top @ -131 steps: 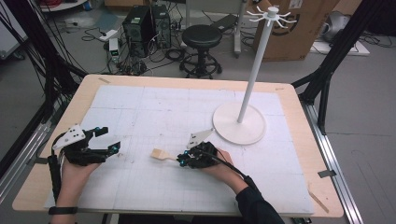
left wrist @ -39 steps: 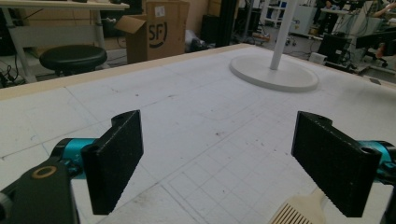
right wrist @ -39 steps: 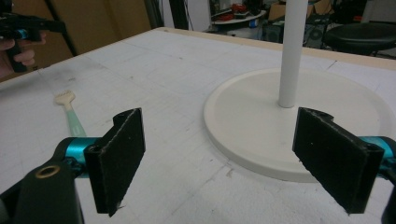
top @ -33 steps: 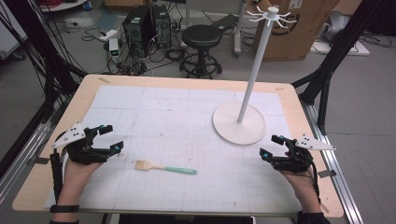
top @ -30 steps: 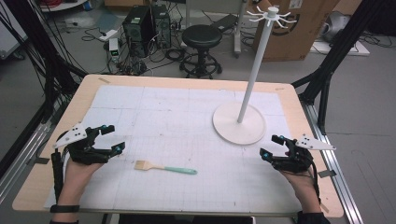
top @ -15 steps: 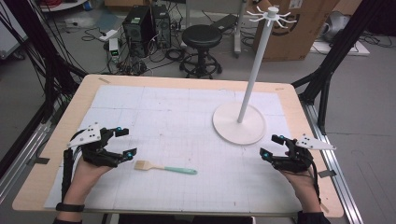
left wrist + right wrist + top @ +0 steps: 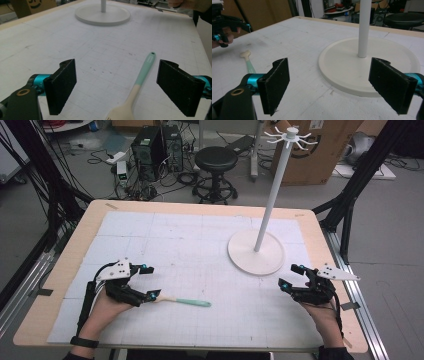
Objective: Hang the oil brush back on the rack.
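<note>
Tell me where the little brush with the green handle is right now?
In the high view the brush lies flat on the table's near-left part, its pale head right by the open left hand-held gripper, well left of the white stand.

My left gripper (image 7: 148, 282) sits at the near left, jaws spread wide and pointing right, hand (image 7: 102, 305) behind it. My right gripper (image 7: 291, 277) sits at the near right, jaws wide apart and pointing left, forearm entering from the near edge.
</note>
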Action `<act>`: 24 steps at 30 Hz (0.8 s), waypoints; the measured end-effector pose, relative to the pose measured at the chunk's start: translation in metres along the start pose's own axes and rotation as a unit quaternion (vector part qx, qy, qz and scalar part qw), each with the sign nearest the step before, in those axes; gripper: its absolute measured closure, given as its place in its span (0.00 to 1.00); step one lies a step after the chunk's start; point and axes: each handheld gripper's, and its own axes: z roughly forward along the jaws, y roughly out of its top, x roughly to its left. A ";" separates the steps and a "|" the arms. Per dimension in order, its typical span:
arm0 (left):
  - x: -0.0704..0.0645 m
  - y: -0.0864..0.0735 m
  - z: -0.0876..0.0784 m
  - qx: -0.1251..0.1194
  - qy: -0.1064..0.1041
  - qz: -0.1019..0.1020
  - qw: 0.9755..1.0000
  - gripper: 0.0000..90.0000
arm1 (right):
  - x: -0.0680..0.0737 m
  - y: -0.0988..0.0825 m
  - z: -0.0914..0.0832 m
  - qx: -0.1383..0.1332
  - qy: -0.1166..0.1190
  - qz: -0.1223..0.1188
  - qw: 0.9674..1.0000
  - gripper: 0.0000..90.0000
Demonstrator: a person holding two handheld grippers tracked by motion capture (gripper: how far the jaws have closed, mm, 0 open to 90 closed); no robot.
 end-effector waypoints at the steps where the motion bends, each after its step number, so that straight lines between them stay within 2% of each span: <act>1: -0.001 0.000 0.003 0.008 -0.003 0.003 1.000 0.19 | 0.000 0.000 0.000 0.000 0.000 0.000 1.000 0.18; 6: -0.006 -0.003 0.017 0.042 -0.013 0.012 0.999 0.19 | 0.000 0.000 0.000 -0.001 -0.001 0.000 1.000 0.18; 12: -0.012 -0.005 0.030 0.066 -0.026 0.024 0.997 0.22 | 0.000 0.000 0.000 0.000 0.000 0.001 1.000 0.18; 17: -0.015 -0.007 0.037 0.086 -0.040 0.030 0.995 0.29 | 0.000 0.000 0.000 0.000 0.000 0.002 1.000 0.18; 20: -0.016 -0.008 0.039 0.099 -0.050 0.041 0.993 0.37 | -0.001 0.000 0.000 0.000 0.000 0.001 1.000 0.18; 24: -0.017 -0.009 0.041 0.108 -0.050 0.044 0.992 0.47 | -0.001 0.000 0.000 0.001 0.000 0.002 1.000 0.18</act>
